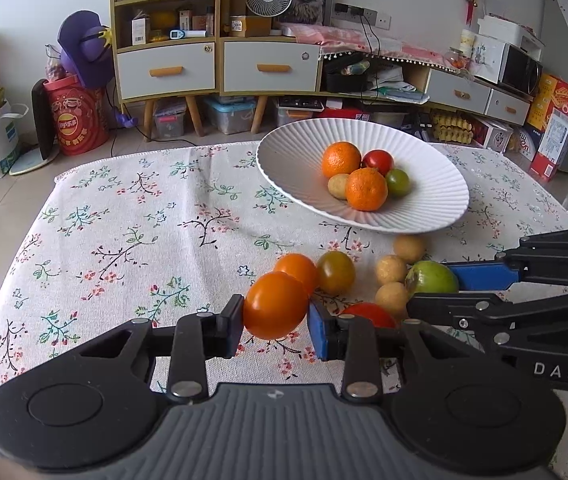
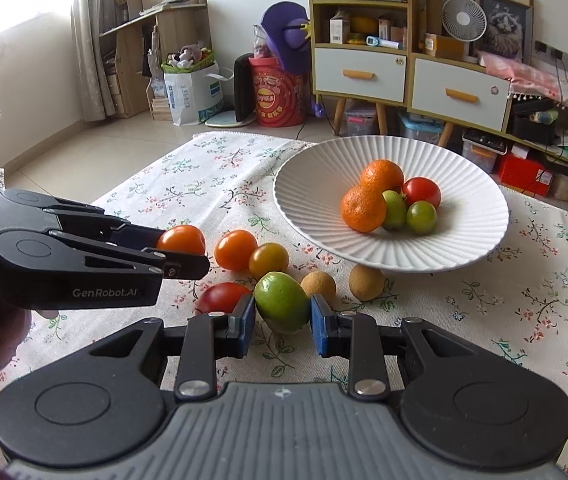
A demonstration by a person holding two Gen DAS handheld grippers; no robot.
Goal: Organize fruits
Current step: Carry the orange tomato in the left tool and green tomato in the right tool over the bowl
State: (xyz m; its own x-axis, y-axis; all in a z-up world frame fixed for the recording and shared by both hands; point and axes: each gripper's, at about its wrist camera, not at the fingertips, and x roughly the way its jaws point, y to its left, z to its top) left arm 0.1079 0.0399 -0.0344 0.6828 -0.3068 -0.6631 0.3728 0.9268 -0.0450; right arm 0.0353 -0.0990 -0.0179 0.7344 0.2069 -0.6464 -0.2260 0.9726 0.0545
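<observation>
Orange tomato (image 1: 275, 305), smooth and soft, sits pinched in your left gripper (image 1: 274, 322) near the tabletop's middle. Your right gripper (image 2: 282, 320) pinches the green fruit (image 2: 282, 302). Squeeze their round sides gently; they squash easily.

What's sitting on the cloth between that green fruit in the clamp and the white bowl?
Two small tan round fruits lie between the green fruit and the white bowl, clearest in the right wrist view.

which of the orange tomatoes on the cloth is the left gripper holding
The nearer orange tomato, clamped between the left gripper pads. The other orange tomato lies free just behind it, beside the yellow-green one.
</observation>
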